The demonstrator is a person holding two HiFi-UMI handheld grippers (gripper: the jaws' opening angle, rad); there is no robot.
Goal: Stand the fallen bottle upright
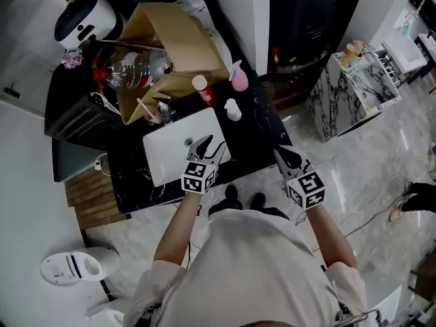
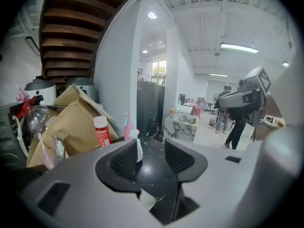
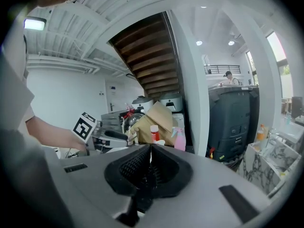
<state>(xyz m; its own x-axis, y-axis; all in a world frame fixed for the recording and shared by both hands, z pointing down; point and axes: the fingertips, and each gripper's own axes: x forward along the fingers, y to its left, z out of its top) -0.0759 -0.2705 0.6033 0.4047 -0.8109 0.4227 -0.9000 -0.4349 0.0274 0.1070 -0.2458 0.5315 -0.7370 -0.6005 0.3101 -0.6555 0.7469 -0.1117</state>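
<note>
My own pale shirt [image 1: 259, 264] fills the bottom of the head view, and both forearms reach forward from it. Ahead of both grippers runs the black marble counter [image 1: 262, 131]. Farthest ahead of my left gripper [image 1: 208, 146], at the back of the counter, sits an open cardboard box [image 1: 174, 36]. A white sink basin [image 1: 167, 159] is set into the counter just beside my left gripper on its left. A large clear bottle with a red cap [image 1: 136, 70] lies on its side at the box's left edge.

My left gripper [image 2: 152, 153] has its jaws partly apart with nothing between the pads. Through the gap I see only counter, and the small white spray bottle [image 2: 138, 148] shows beyond, against the left pad's edge. That bottle [image 1: 233, 110] stands upright on the counter just ahead and slightly right of the left gripper, apart from it.

My right gripper [image 1: 286, 157] hangs at the counter's near edge, well to the right of the left one. In its own view the right gripper [image 3: 150, 156] has its jaws closed together on nothing.

Past the white bottle stand a pink spray bottle [image 1: 238, 79] and a red-labelled bottle with a white cap [image 1: 202, 87], both by the box.
</note>
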